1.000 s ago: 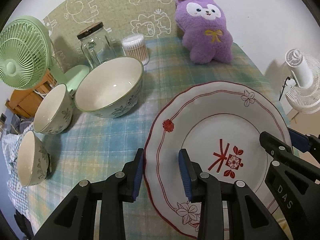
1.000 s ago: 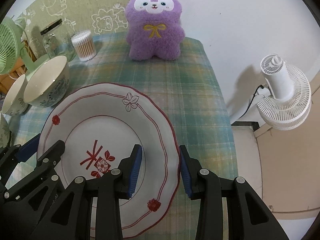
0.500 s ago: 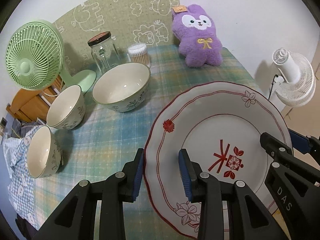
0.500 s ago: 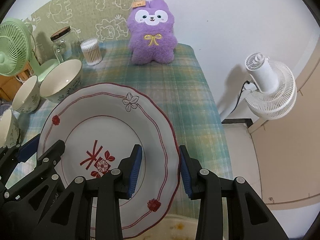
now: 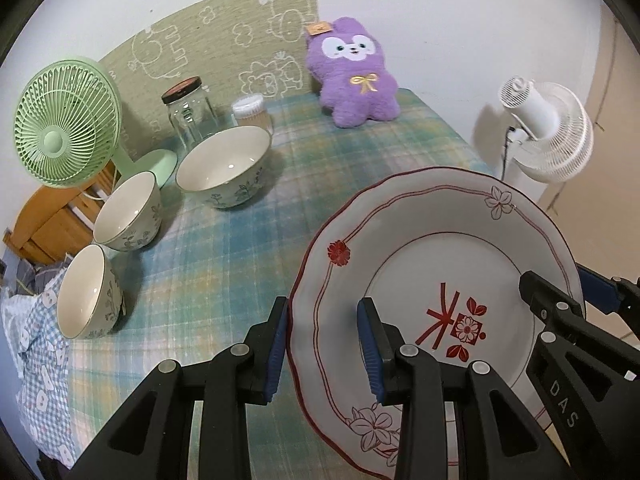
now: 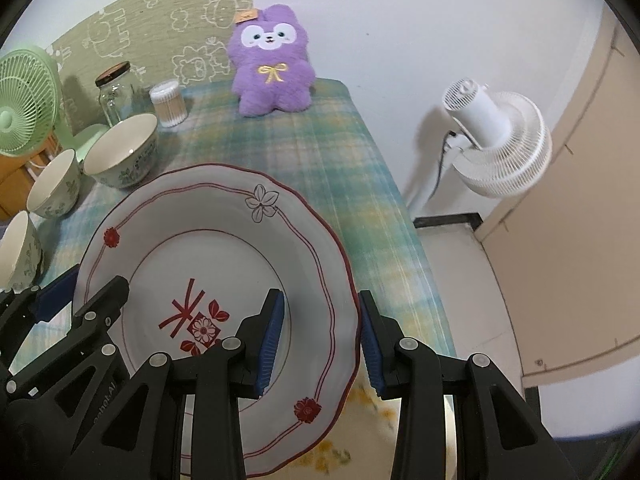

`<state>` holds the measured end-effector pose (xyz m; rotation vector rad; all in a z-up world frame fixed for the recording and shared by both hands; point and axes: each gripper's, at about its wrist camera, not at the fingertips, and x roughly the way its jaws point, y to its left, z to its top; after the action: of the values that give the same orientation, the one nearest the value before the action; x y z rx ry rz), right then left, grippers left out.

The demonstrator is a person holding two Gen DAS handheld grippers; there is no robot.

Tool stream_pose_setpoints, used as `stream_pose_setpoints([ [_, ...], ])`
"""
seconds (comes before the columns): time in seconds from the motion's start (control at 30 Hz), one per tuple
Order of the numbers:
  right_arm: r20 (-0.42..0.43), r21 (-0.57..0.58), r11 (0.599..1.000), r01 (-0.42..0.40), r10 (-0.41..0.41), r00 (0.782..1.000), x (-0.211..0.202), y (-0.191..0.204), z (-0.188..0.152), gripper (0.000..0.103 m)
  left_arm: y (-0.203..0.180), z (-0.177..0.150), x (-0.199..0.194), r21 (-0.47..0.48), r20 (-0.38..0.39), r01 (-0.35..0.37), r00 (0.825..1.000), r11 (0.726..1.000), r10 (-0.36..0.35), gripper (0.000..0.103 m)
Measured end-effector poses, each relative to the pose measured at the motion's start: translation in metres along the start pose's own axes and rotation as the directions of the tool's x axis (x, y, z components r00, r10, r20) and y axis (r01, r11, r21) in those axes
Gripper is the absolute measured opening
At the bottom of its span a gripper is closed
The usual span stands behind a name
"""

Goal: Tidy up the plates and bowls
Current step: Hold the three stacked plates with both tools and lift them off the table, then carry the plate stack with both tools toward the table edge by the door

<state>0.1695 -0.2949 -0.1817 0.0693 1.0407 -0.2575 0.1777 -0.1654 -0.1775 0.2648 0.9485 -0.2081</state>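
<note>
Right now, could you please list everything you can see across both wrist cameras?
plate: 1, white with red line pattern, lifted above the near right part of the table, its rim between the fingers of both grippers
large bowl: 1, cream with leaf print, on the table's left side
small bowls: 2, cream with leaf print, left edge, nearer than the large bowl
glass jar: 1, clear, dark lid, far left
cotton swab container: 1, clear, beside the jar
plush toy: 1, purple, far end against the wall
green fan: 1, far left
white fan: 1, right of the table
tablecloth: 1, green-blue plaid
left gripper: black, blue pads
right gripper: black, blue pads
</note>
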Motion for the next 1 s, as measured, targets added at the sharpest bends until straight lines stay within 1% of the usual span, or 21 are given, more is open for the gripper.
stream_pose_setpoints([
  [0.27,-0.005,0.021,1.0,0.014,-0.013,1.0,-0.017,-0.016,-0.028,0.041,-0.015,-0.019,-0.018,0.003,0.006,0.019,1.0,1.0,-0.019,0.034],
  [0.6,-0.016,-0.014,1.0,-0.019,0.019,1.0,-0.025,-0.039,-0.044,0.041,-0.037,-0.042,-0.027,-0.044,-0.037,0.003,0.999,0.999,-0.005,0.034],
  [0.8,-0.026,-0.054,0.998,-0.033,0.032,0.999,-0.022,-0.05,-0.049,0.041,-0.049,-0.052,-0.025,-0.085,-0.074,-0.004,0.997,0.996,-0.003,0.033],
  [1.0,-0.064,-0.082,0.996,-0.044,0.039,0.997,-0.008,-0.059,-0.058,0.041,-0.061,-0.063,-0.019,-0.112,-0.108,-0.016,0.994,0.994,0.004,0.033],
])
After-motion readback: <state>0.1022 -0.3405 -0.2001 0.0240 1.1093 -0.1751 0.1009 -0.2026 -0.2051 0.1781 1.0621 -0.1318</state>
